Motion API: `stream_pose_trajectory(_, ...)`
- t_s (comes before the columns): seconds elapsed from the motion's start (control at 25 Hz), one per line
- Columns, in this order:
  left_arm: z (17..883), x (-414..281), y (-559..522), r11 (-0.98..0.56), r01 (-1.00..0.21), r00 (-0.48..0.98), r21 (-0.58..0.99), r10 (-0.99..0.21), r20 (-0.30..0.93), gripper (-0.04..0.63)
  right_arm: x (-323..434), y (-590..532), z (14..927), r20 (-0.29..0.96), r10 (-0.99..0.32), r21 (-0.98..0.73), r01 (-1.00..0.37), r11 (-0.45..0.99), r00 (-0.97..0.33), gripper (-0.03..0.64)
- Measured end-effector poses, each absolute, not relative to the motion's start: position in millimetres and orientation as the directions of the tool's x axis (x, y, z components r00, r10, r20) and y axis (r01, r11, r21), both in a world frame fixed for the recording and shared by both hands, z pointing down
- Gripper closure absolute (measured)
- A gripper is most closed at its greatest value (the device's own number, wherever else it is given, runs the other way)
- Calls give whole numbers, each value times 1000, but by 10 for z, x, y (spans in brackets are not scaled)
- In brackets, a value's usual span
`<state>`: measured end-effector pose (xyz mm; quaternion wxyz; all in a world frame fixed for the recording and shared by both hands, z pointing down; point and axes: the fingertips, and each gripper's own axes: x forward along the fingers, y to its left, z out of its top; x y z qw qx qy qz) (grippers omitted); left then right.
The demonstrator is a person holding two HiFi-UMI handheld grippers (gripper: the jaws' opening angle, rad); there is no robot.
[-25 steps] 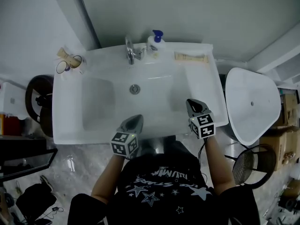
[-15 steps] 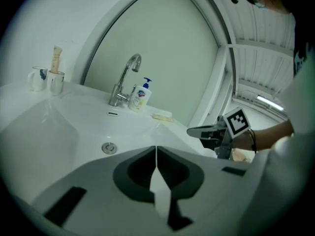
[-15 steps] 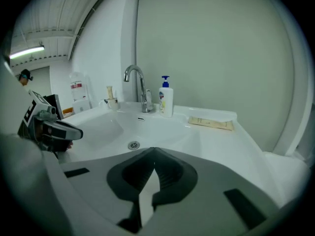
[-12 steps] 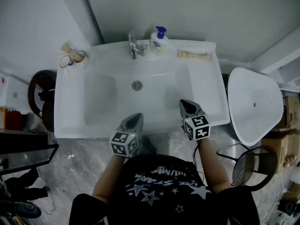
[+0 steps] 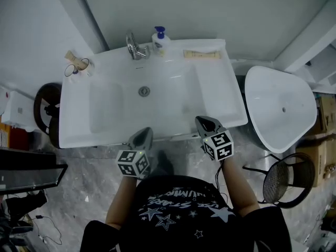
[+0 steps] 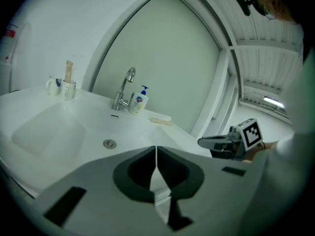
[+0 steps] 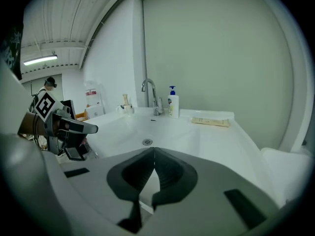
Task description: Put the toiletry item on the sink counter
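White ceramic sink counter [image 5: 220, 104] against pale wall [image 5: 210, 9], over grey marbled floor [image 5: 79, 177]. Flat beige toiletry packet [image 5: 201, 54] on back-right ledge. Shut and empty, left gripper [image 5: 147, 131] and right gripper [image 5: 200, 121] drawn back to front rim.

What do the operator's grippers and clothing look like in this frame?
Both the left gripper and right gripper have pale grey, tapering jaw shells with dark recesses, each carrying a cube with black-and-white square markers. The person wears a black T-shirt printed with white stars and lettering; forearms are unsleeved.
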<state>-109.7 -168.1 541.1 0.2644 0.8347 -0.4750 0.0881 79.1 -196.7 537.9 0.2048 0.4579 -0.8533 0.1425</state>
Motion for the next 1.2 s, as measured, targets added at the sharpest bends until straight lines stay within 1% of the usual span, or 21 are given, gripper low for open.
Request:
stream_pose_trajectory(0.24,5395,-932,-1208,-412,-842,530,349,-751,393,574,884,-1560,5273,449,-734,-6,-824,567,-509,603)
stream_pose_trajectory(0.48,5321,-755,-625,-420,-844,528,334,-759,380,574,979,-1015,5235,430,-726,-14,-808,589,-536,603)
stream_pose_trajectory(0.84,5377,-698,227,-376,-858,498,349,-777,386,574,1120,-294,5217,412,-715,3,-783,622,-566,603)
stream_pose_trajectory(1.2,5232,-622,717,-359,-871,471,336,-804,362,574,972,55,5159,382,-671,4,-724,689,-636,603)
